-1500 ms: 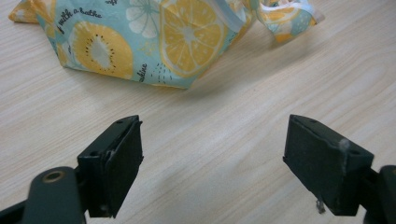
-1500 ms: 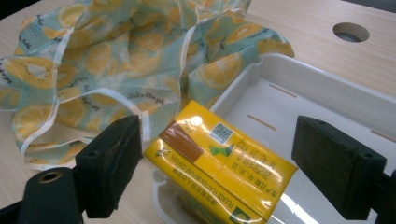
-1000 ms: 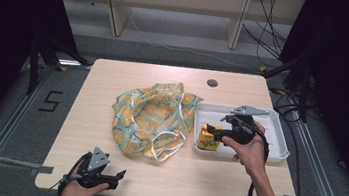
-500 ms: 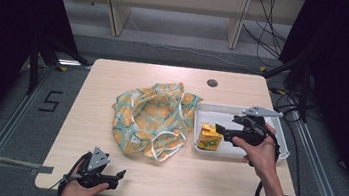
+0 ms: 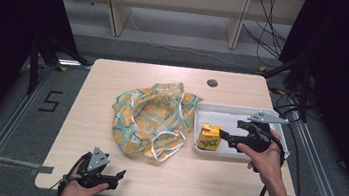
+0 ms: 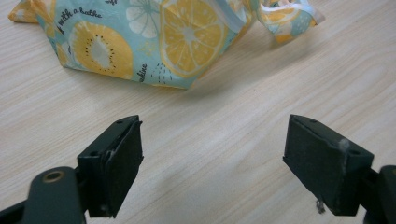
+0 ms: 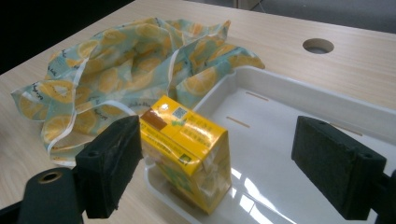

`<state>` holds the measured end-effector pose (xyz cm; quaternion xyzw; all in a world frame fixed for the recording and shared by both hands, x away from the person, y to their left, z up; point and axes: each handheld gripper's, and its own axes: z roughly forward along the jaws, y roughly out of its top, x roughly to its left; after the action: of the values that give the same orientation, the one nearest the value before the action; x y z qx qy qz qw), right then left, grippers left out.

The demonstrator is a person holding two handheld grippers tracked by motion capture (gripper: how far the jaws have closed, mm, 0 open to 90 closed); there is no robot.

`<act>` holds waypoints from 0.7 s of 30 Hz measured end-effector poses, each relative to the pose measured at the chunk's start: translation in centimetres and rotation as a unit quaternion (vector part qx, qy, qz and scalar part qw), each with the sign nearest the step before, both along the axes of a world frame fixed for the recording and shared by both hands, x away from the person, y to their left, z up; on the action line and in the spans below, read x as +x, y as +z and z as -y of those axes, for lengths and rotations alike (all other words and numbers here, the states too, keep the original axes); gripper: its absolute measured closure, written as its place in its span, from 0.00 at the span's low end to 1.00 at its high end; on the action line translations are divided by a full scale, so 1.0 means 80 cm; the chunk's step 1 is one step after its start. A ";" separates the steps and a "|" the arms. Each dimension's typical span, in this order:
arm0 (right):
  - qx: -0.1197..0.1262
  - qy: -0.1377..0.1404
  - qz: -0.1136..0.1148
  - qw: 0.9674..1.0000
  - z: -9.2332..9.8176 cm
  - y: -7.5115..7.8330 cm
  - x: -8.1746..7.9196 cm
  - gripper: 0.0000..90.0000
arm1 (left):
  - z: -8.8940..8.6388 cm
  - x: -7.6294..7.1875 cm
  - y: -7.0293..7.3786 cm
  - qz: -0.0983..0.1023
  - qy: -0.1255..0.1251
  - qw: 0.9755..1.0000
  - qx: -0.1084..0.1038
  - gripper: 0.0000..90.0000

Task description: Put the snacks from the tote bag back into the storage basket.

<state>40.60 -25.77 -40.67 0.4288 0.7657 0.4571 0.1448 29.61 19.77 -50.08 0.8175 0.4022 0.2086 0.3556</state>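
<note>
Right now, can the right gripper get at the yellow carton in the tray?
Probably yes. The right gripper is open and beside the yellow carton, which stands in the white tray; nothing lies between the jaws and it, though the tray wall sits close.

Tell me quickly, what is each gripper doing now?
Left gripper: open, holding nothing.
Right gripper: open beside the yellow carton, not gripping it.

Yellow carton (image 7: 189, 140), white tray (image 7: 299, 100), lemon-print teal cloth (image 5: 152, 115), pale wood table (image 5: 233, 181)
</note>
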 end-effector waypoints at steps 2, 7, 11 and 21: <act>0.001 -0.003 0.001 1.000 0.002 -0.002 -0.003 0.19 | 0.003 -0.001 -0.002 -0.001 0.011 1.000 -0.019 0.21; 0.003 -0.001 -0.005 1.000 0.004 -0.010 -0.011 0.19 | 0.003 -0.001 -0.002 0.000 0.011 1.000 -0.019 0.21; -0.005 0.004 -0.008 1.000 0.007 -0.014 -0.019 0.19 | 0.002 -0.001 -0.001 0.003 0.005 1.000 -0.011 0.21; -0.007 0.018 -0.003 1.000 0.009 -0.030 -0.037 0.19 | 0.004 -0.001 -0.002 0.007 0.011 1.000 -0.019 0.21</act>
<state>37.66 -26.52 -43.05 0.4153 0.7769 0.4532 0.1366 29.53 19.43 -50.23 0.8045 0.4126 0.2107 0.3717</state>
